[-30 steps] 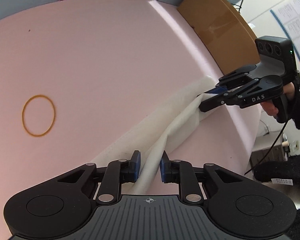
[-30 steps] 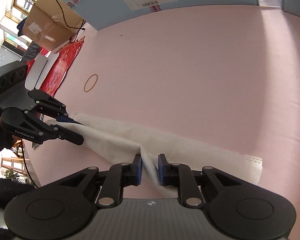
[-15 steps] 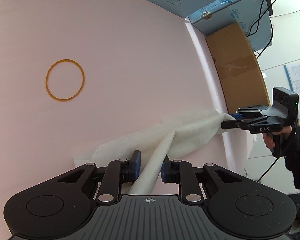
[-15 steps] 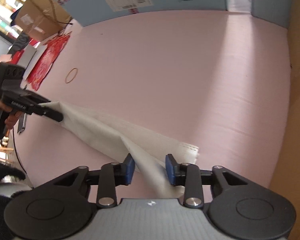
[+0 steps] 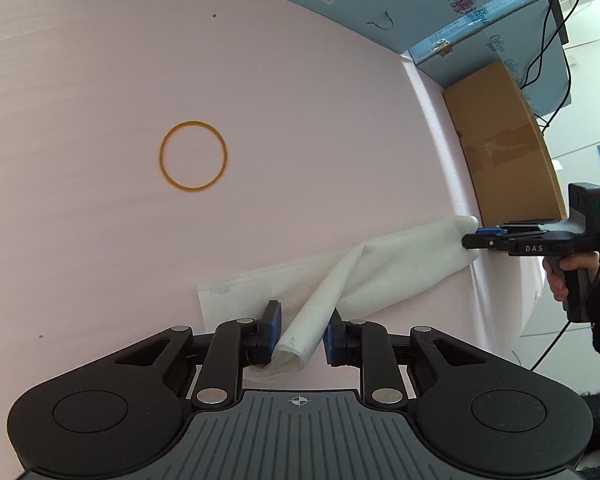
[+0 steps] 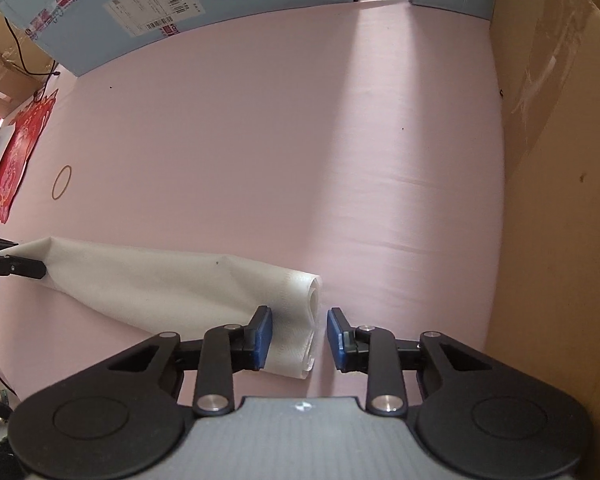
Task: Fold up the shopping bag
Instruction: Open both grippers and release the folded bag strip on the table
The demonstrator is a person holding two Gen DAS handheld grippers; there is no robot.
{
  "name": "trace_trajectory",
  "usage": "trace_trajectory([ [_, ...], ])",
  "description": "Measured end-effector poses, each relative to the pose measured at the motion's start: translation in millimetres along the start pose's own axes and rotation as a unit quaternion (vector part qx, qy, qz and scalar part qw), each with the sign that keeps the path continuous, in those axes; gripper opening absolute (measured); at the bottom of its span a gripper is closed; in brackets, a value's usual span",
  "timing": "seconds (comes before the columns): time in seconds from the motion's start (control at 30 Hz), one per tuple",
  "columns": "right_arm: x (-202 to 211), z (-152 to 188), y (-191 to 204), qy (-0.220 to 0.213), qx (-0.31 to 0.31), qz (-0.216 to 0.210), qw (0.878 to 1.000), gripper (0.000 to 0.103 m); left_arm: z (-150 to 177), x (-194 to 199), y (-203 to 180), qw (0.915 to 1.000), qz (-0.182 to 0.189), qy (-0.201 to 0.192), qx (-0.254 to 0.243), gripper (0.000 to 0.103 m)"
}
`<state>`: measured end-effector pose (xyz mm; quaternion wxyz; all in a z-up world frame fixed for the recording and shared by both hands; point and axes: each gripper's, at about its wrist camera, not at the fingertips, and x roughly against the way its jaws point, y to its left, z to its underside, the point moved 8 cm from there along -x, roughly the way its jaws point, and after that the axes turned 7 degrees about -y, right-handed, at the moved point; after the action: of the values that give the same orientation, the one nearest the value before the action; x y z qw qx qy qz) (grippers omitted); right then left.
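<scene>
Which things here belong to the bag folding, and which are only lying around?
For the job:
- white bag
- left tongs
- right tongs

Only lying about:
- rubber band
- brown cardboard box
- blue box with labels
- red paper cutting
</scene>
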<state>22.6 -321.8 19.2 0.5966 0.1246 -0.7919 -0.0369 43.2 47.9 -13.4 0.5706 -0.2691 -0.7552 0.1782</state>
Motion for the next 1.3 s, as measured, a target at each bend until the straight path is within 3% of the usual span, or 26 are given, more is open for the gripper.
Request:
trace_trajectory([
  [0.1, 0.5, 5.6, 14.4, -0.019, 0.052, 0.041, 0.998, 0.031, 0.1, 11.7, 15.2, 0.9985, -0.016, -0.027, 0.045, 0.026],
  [0.2, 3.6, 13.3, 21.3, -0.049, 0.065, 0.068, 0.994, 0.031, -0.2, 19.2, 28.4, 0.9955, -0.037, -0.046, 0.074, 0.026],
  [0.27, 5.7, 19.5, 25.6, -0.07, 0.077, 0.083, 0.991, 0.031, 0.4, 24.4, 34.0, 0.9936, -0.064, -0.055, 0.075, 0.026],
  [0.33, 7.7, 22.0, 27.0, -0.084, 0.074, 0.09, 0.99, 0.029, 0.6, 33.0, 32.4, 0.9893, -0.123, -0.067, 0.039, 0.026],
  [0.4, 10.3, 24.8, 26.6, -0.095, 0.065, 0.092, 0.989, 0.029, -1.3, 44.4, 26.1, 0.9766, -0.197, -0.085, -0.014, 0.033],
  [0.47, 9.6, 25.2, 31.0, -0.104, 0.062, 0.094, 0.988, 0.029, -7.6, 61.2, 8.8, 0.9502, -0.272, -0.124, -0.089, 0.039],
  [0.5, 9.3, 25.2, 31.8, -0.106, 0.063, 0.094, 0.988, 0.029, -11.2, 70.8, -3.7, 0.9364, -0.291, -0.152, -0.123, 0.042],
  [0.57, 9.5, 22.2, 31.5, -0.11, 0.064, 0.095, 0.987, 0.029, -16.7, 83.4, -43.7, 0.9185, -0.28, -0.217, -0.176, 0.048],
  [0.63, 9.5, 21.3, 31.3, -0.114, 0.064, 0.095, 0.987, 0.029, -17.3, 79.8, -85.7, 0.9129, -0.234, -0.253, -0.218, 0.049],
  [0.73, 9.1, 21.6, 30.9, -0.123, 0.058, 0.093, 0.986, 0.029, -10.5, 27.5, -132.4, 0.9195, -0.165, -0.247, -0.258, 0.049],
  [0.83, 12.0, 25.0, 30.4, -0.13, 0.05, 0.089, 0.986, 0.029, 0.1, -22.8, -150.6, 0.9293, -0.131, -0.211, -0.274, 0.048],
  [0.9, 11.7, 24.6, 27.7, -0.133, 0.042, 0.085, 0.986, 0.031, 10.3, -53.1, -148.2, 0.9343, -0.129, -0.175, -0.283, 0.048],
  [1.03, 17.0, 26.7, 17.0, -0.136, 0.027, 0.099, 0.985, 0.046, 24.3, -69.9, -136.2, 0.923, -0.155, -0.167, -0.31, 0.049],
  [1.1, 26.4, 31.8, 10.1, -0.147, 0.0, 0.111, 0.983, 0.047, 24.1, -70.6, -135.0, 0.9218, -0.153, -0.174, -0.311, 0.051],
  [1.2, 43.3, 47.5, 1.6, -0.172, -0.087, 0.094, 0.977, 0.05, 25.6, -71.3, -131.2, 0.9197, -0.146, -0.19, -0.311, 0.054],
  [1.3, 50.8, 72.6, -2.0, -0.192, -0.218, 0.031, 0.956, 0.051, 27.4, -70.5, -130.4, 0.919, -0.138, -0.202, -0.309, 0.058],
])
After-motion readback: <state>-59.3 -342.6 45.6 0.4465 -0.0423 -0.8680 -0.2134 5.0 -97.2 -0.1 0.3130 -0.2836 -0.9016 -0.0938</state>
